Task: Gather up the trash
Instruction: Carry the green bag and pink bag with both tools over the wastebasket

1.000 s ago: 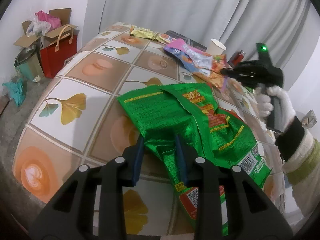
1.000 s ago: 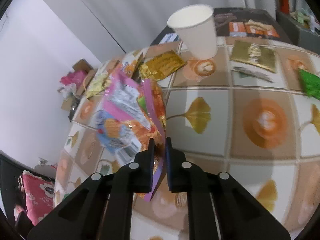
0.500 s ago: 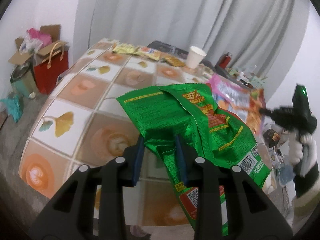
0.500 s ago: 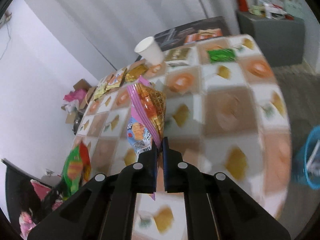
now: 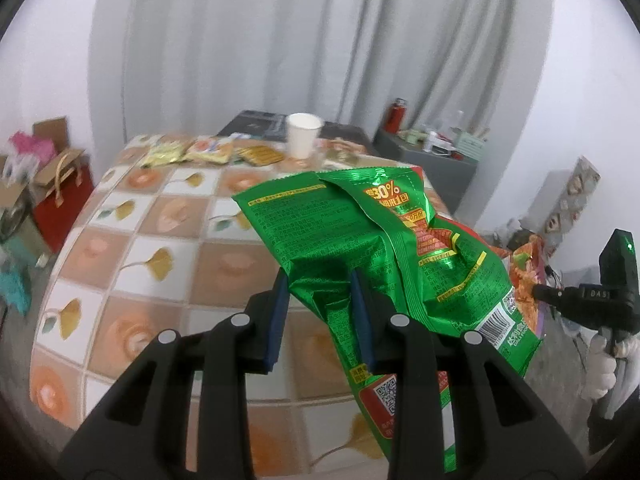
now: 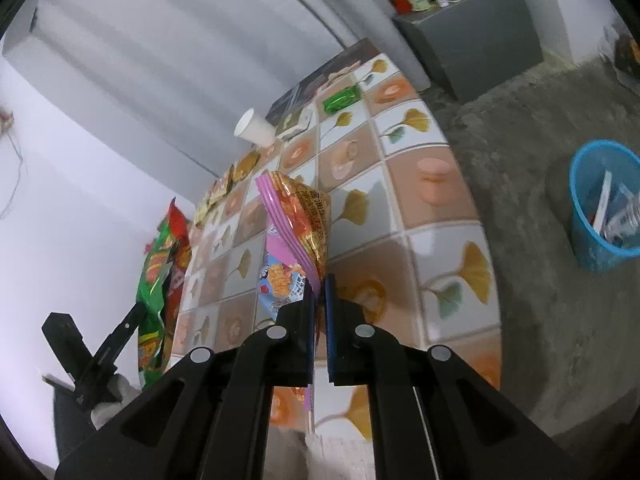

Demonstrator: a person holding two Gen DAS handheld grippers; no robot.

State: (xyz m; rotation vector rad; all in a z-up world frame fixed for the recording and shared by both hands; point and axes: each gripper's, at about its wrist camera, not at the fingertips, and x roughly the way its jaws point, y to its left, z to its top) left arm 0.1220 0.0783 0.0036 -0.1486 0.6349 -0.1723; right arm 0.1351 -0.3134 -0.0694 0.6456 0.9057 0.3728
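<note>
The left gripper has its fingers clamped on a crumpled lower fold of the large green foil snack bag, which fills the centre and right of the left wrist view, lifted clear above the tiled ginkgo-pattern tabletop. Holding it by a bunched fold looks deliberate: thin foil gives little to grip unless gathered.

The right gripper has its fingers pressed nearly together on the thin edge of a pink and orange crinkled snack bag, which stands up from the fingers in the middle of the right wrist view, also off the tabletop.

A blue mesh plastic waste basket sits on the grey carpet at the right edge of that view, already holding some scraps, well apart from both bags. Judging from this, both bags are being carried toward it, 1 in each gripper to save a trip.

More trash remains: a white paper cup, yellow flat wrappers in the upper middle of the left view, and a small green wrapper near the far tabletop edge.
</note>
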